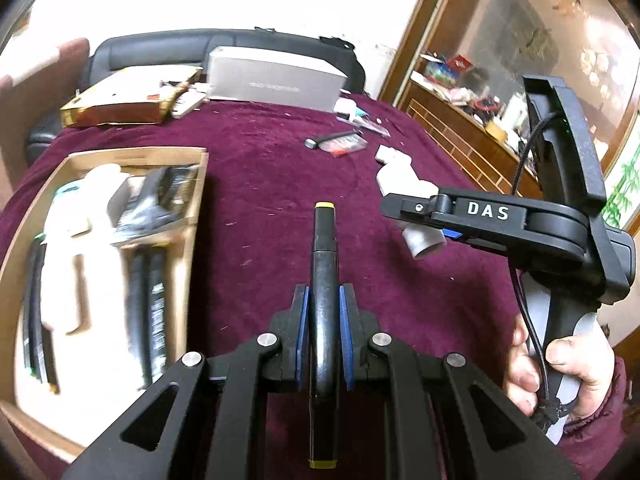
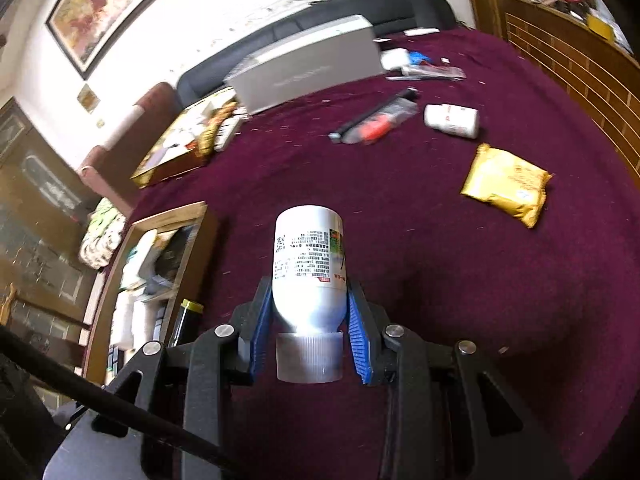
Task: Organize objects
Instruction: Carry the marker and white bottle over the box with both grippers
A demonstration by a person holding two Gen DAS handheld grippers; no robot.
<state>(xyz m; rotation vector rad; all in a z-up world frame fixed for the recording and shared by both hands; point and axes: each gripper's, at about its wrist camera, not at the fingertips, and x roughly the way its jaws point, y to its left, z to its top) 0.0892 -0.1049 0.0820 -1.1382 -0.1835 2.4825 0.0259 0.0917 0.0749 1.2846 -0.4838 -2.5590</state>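
My left gripper (image 1: 324, 308) is shut on a black marker with yellow ends (image 1: 325, 280), held above the maroon cloth, to the right of the wooden box (image 1: 196, 216). The marker's tip also shows in the right wrist view (image 2: 188, 312). My right gripper (image 2: 308, 312) is shut on a white bottle (image 2: 308, 256), cap toward the camera, held above the cloth. In the left wrist view the right gripper (image 1: 404, 212) is at right with the bottle (image 1: 424, 240) below its fingers.
The wooden box (image 2: 200, 224) holds white and black items. On the cloth lie another white bottle (image 2: 452, 120), a yellow packet (image 2: 504, 188), a black pen with plastic wrap (image 2: 376, 120), a grey box (image 2: 308, 68) and a gold box (image 2: 176, 152). A wooden cabinet (image 2: 560, 48) stands at right.
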